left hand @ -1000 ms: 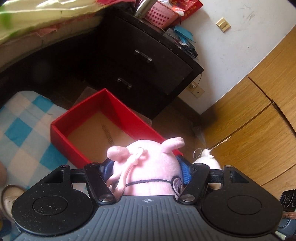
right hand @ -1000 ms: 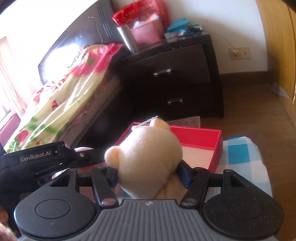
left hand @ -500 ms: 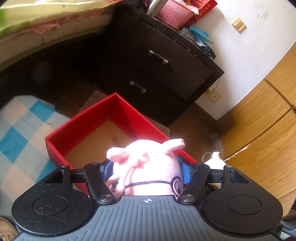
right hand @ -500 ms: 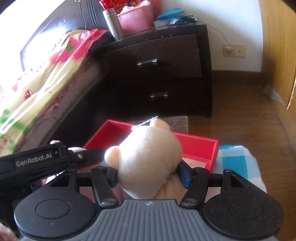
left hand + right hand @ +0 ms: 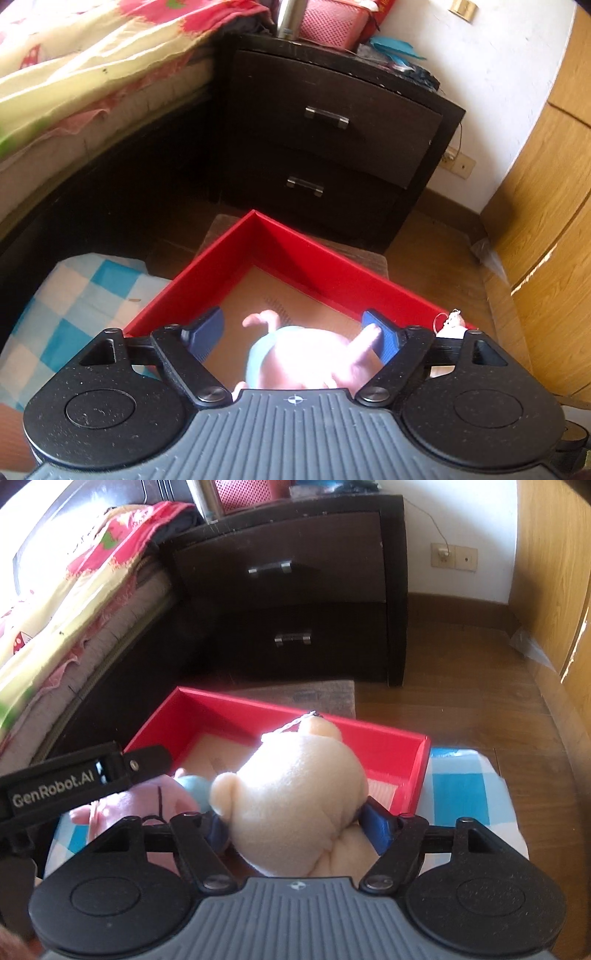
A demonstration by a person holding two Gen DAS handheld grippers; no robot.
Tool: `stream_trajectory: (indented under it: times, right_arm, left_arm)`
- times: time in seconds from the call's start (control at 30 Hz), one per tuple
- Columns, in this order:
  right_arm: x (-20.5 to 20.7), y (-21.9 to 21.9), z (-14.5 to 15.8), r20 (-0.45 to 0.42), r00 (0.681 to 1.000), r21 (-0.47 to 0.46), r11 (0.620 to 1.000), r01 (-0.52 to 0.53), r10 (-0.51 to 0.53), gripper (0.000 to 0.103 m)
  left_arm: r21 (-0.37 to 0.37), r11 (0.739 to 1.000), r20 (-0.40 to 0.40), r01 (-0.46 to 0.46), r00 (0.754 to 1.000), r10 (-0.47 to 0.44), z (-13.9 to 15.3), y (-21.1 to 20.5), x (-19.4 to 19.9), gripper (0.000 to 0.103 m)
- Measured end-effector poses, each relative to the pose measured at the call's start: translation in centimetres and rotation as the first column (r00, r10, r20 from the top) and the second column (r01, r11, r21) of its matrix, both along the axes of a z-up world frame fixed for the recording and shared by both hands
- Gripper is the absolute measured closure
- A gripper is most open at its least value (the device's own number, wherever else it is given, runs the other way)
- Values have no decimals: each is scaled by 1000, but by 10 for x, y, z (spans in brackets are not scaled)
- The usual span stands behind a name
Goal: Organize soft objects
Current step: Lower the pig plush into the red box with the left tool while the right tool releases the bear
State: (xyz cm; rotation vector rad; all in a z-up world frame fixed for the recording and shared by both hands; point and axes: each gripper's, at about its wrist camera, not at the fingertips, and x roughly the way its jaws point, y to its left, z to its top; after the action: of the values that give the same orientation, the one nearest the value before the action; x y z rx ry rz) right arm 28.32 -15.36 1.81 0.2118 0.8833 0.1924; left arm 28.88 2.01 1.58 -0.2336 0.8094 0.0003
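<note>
A red box (image 5: 314, 266) with a cardboard-coloured floor lies open on the floor below both grippers. My left gripper (image 5: 291, 334) hangs over its near side with its jaws opening. The pink pig plush (image 5: 303, 362) has sunk between them, clear of the left pad. In the right wrist view the pig (image 5: 147, 805) lies under the left gripper's black housing (image 5: 55, 786). My right gripper (image 5: 297, 827) holds the cream bear plush (image 5: 291, 805) over the box's near edge (image 5: 417, 771). Its jaws are opening, and the bear still fills the gap between both pads.
A dark two-drawer nightstand (image 5: 332, 147) stands just behind the box, with a bed under a floral cover (image 5: 92, 74) to its left. A blue-and-white checked cloth (image 5: 461, 786) lies under the box's near side. A wooden wardrobe (image 5: 546, 221) rises at the right.
Both grippers came forward and down over the red box. The left jaws spread and the pig slipped down out of their grip. The right jaws widened a little around the bear.
</note>
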Motion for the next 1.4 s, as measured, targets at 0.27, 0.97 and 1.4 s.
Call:
stream_trajectory:
  times: [0.27,0.97,1.4]
  right_arm:
    - [-10,3,-22,-56,997,-22,999,-46,44,53]
    - [-17,22,-36,-76,910,-280,867,-412,408,52]
    - [-8,14,-45,-140,848,-260,807,-530,511,44]
  left_arm:
    - [-2,1000,-53,6,999,-7,-15,18,11,12]
    - [-77,995,-66,-65,996,60,-28,42,33,21]
    - [99,994,-232,38,973,-14,-29,18,27,5]
